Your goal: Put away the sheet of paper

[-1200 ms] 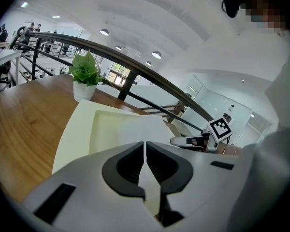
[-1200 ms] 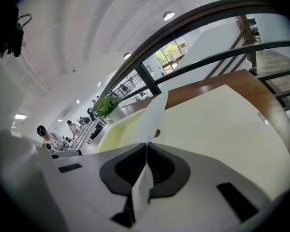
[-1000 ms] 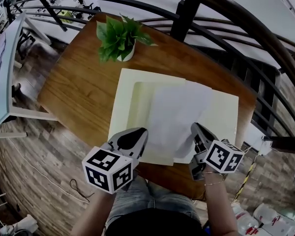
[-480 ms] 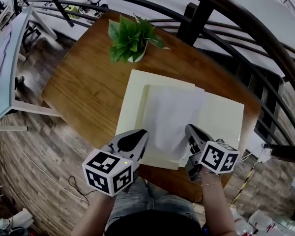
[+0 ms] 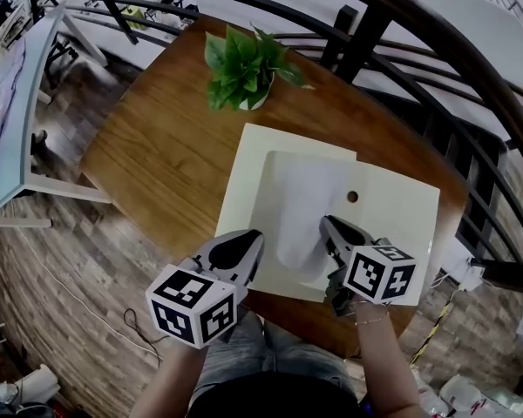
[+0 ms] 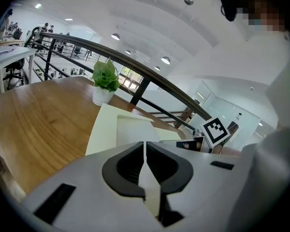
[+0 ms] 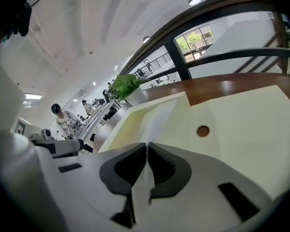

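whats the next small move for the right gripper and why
Probably ease the right gripper down and forward so the sheet of paper lies flat on the open folder. Its jaws are shut on the sheet's near edge, which bows up off the folder; the left gripper seems clamped on the folder's near edge.

the left side of the wooden table [image 5: 157, 155] is bare wood, free for a pass. a potted plant [image 5: 247, 64] stands at the far edge, just beyond the cream folder [image 5: 401, 225]. a dark railing [image 5: 471, 52] curves close around the table's far and right sides.
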Tool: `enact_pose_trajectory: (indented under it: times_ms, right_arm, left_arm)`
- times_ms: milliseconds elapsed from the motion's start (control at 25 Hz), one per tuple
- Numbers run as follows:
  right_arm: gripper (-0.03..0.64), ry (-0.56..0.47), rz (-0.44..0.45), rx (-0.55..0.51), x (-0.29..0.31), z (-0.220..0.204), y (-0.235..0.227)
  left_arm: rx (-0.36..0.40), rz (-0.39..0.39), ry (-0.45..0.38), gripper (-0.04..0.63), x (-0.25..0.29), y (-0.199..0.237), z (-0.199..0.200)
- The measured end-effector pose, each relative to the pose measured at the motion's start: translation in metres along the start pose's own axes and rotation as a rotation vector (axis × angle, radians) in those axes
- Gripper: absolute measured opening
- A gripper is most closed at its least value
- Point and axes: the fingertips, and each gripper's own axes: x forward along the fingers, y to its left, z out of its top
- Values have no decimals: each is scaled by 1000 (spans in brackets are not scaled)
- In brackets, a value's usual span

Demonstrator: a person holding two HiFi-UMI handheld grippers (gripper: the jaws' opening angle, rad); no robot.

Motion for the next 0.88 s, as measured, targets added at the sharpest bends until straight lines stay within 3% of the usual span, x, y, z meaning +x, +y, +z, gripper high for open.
enact_pose_trajectory:
  times_ms: [440, 560, 880]
  right_arm:
    - [35, 112, 74, -40, 23, -17, 23]
    - [113, 142, 75, -58, 28, -21, 25]
    - [182, 164, 28, -77, 29, -24, 18]
  left_arm:
    - [-5, 0, -5, 29, -2, 5, 1]
    - [-5, -9, 1, 28, -3, 4, 0]
    - [1, -13, 5, 29, -6, 3, -2]
